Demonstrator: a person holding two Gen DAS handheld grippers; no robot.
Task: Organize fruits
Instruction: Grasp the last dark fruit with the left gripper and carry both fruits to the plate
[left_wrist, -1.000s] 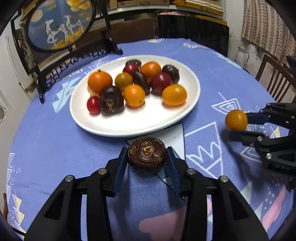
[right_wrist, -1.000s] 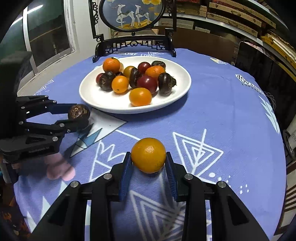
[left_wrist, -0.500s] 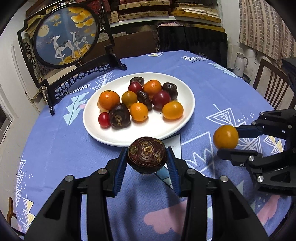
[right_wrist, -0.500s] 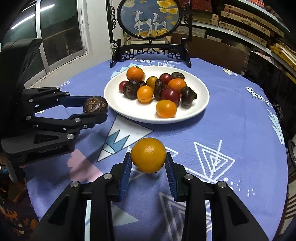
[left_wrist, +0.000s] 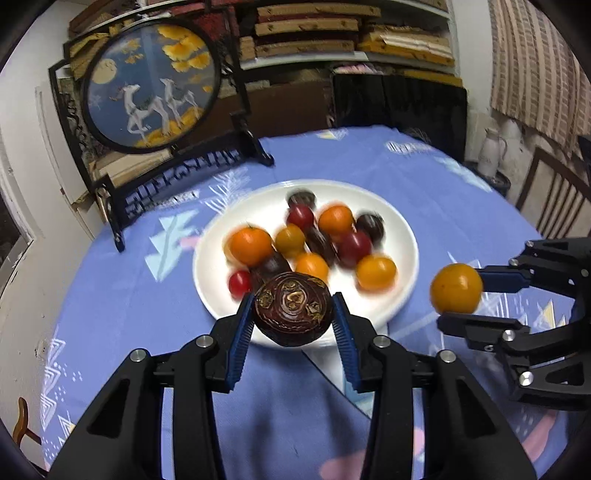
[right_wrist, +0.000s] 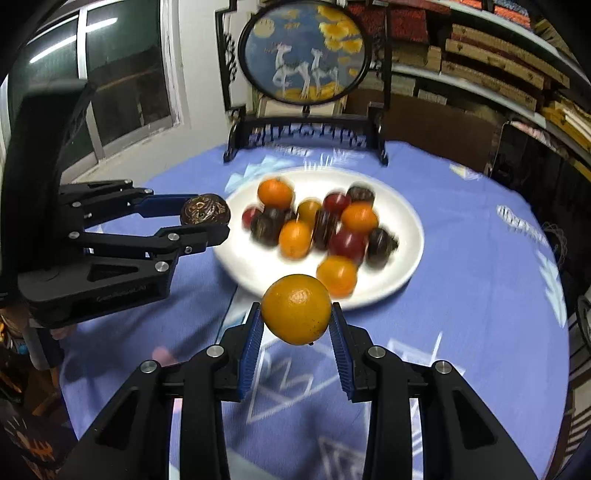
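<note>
Left gripper (left_wrist: 293, 314) is clamping a dark brown fruit (left_wrist: 293, 308), blue pads pressing on both its sides; the fruit is hanging in the air, clear of the cloth, in front of the near rim of the white plate (left_wrist: 404, 236). Its patterned end is facing the camera, underside hidden. In the right wrist view the same gripper (right_wrist: 210, 221) is showing side-on at far left, upper finger partly behind the brown fruit (right_wrist: 205, 214), its body cut off by the dark frame edge.

Right gripper (right_wrist: 297, 317) is gripping an orange fruit (right_wrist: 296, 309) between its pads, also held above the table, near the plate's (right_wrist: 410, 221) front edge. A small dark speck is sitting low on its skin. From the left wrist view this gripper (left_wrist: 461, 301) is entering from the right, its rear cropped, with the orange fruit (left_wrist: 456, 293) at its tips.

The pile of fruit (left_wrist: 314, 243) on the plate is motion-blurred in both views: orange, red and dark pieces, touching and overlapping, exact count hard to tell; the brown fruit is covering part of the pile's near side. Blue patterned tablecloth (left_wrist: 110, 295) is covering the round table, print smeared. A round deer picture on a black stand (left_wrist: 147, 92) is standing behind the plate. A white jug (left_wrist: 489, 151) and a wooden chair (left_wrist: 554, 199) are sitting at far right, the chair cut off. Whoever is holding the grippers is not visible.
</note>
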